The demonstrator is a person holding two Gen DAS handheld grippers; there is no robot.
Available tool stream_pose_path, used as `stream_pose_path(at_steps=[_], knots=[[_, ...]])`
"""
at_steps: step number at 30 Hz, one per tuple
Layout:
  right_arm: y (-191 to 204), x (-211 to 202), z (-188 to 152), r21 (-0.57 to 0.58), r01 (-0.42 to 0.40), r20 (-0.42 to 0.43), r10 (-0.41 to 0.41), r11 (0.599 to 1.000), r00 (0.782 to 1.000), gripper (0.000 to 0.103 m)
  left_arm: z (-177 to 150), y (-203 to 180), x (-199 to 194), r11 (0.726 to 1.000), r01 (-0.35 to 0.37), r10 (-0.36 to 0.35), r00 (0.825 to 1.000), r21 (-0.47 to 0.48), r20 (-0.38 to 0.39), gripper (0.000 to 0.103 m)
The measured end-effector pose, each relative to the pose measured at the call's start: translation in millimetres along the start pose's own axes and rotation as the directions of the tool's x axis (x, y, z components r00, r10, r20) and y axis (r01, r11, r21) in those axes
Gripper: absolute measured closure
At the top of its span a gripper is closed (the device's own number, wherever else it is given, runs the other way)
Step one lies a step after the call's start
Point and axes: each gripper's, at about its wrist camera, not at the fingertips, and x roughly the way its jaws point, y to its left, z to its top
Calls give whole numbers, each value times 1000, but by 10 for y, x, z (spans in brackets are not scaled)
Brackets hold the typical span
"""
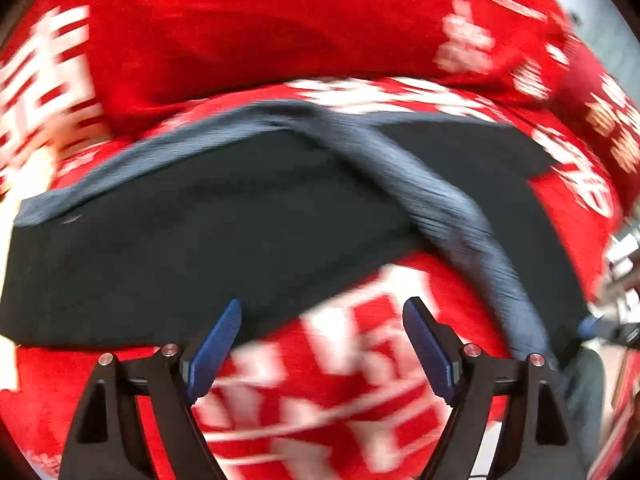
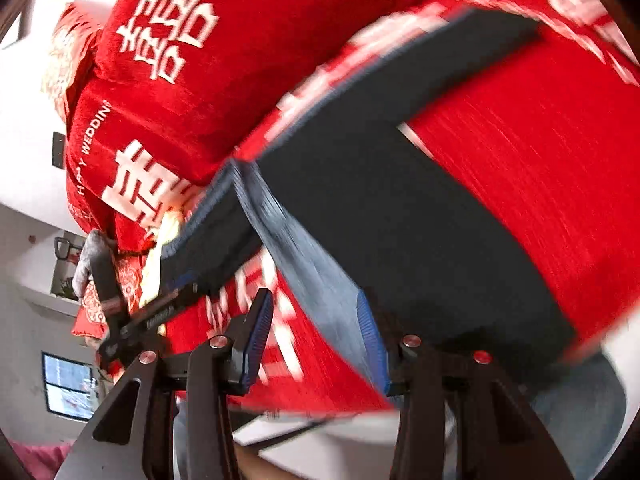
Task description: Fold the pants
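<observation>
Both views are motion-blurred, so fine detail is limited.

Left side: your left gripper point(image 1: 322, 344) has its jaws spread wide with nothing between the blue pads point(image 1: 218, 346). The left pad overlaps the near edge of the dark pants point(image 1: 200, 248); whether it touches the cloth cannot be told. Between the pads you see only the red bedspread point(image 1: 340, 380) with its white characters.

Centre: the pants lie spread on the red bedspread, the dark fabric running across the left wrist view from the left margin to the right. A lighter blue-grey band of the garment point(image 1: 440, 200) crosses the dark cloth diagonally, from upper centre down toward the lower right. Behind the pants a red pillow point(image 1: 280, 32) rises, printed in white.

Right side: your right gripper point(image 2: 316, 340) also has its jaws apart. The blue-grey band point(image 2: 312, 268) comes down from the dark pants point(image 2: 400, 220) and lies against the inner face of the right pad point(image 2: 370, 344); the left pad stands clear of it, so the jaws are not closed on the cloth. In this view your left gripper point(image 2: 160, 312) shows at the left, beside the far edge of the pants. Red cushions point(image 2: 180, 40) reading "HAPPY WEDDING" are stacked at upper left.
</observation>
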Motion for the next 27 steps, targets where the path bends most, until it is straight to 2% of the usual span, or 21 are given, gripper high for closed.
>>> stream_pose_path(at_steps=[4,6,9,13,14,15,16,17,18,19,20,23,27], knots=[[-382,22,-423,133,22,-69,-13,991,998,56,11,-432,92,994,109,-108,993,22,-46,20],[-524,80,-588,170,53,-96,-37,984,995,56,36,-597,198,985,171,-168,981,24,-92,20],[-636,173,-641,225,49,-94,-29,973,995,56,69,-769,380,984,180,-179,974,-2,-142,20],[-639,319,-625,225,20,-71,-4,974,997,56,87,-859,385,983,181,-181,974,-16,-138,20],[-626,367,-623,213,9,-74,7,977,997,62,92,-872,396,983,181,-182,973,-23,-141,20],[-634,387,-633,206,-1,-74,16,979,997,74,93,-879,427,983,180,-182,973,-25,-143,21],[-603,408,-638,190,-21,-77,37,982,996,100,97,-888,433,984,180,-181,973,-20,-142,34],[-573,367,-648,177,-36,-61,47,984,997,100,101,-910,439,983,184,-184,972,-11,-146,46],[-539,301,-650,157,-55,-37,61,986,997,100,118,-946,460,979,204,-202,966,0,-163,67],[-486,223,-630,125,-81,-11,83,989,997,100,115,-939,462,975,224,-221,959,-4,-177,78],[-420,107,-592,86,-102,25,100,991,995,100,135,-945,483,970,243,-242,950,-19,-196,78],[-289,-170,-385,8,-111,103,110,994,989,100,222,-944,415,962,271,-274,945,-43,-176,78],[-206,-495,50,-48,-93,202,101,994,974,100,530,-1029,250,958,287,-288,951,-23,-109,78]])
